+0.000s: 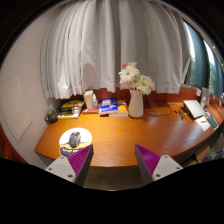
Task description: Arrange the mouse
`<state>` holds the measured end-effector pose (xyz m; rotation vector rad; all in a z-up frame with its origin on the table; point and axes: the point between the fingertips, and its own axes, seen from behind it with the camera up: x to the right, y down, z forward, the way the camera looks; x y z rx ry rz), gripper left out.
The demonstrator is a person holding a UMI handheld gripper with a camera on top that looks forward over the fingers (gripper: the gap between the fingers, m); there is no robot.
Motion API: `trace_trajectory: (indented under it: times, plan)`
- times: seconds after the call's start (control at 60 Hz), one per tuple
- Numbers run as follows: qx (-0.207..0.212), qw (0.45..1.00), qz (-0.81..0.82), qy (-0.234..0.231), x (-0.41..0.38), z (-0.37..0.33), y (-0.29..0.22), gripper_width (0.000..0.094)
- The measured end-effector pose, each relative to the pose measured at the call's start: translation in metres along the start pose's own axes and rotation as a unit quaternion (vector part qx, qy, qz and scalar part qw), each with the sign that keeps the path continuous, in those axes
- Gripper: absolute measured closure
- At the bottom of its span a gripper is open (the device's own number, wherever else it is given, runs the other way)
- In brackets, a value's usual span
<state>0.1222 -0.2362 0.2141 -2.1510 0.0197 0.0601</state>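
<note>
A dark mouse (74, 138) rests on a round white mouse mat (75, 139) at the left of the wooden desk (120, 140). My gripper (113, 160) hovers above the desk's front edge. Its two fingers with purple pads (80, 158) stand wide apart with nothing between them. The mouse lies just ahead of the left finger, apart from it.
A white vase of flowers (135, 95) stands at the desk's middle back. Books (109, 106) and a white cup (90, 99) sit beside it, a stack of books (69, 108) at back left. A laptop (196, 110) is at the right. White curtains hang behind.
</note>
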Motion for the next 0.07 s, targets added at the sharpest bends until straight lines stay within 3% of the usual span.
trace_trajectory:
  times: [0.067]
  plan:
    - [0.005, 1.0, 0.002, 0.0, 0.0014, -0.0029, -0.002, 0.0109]
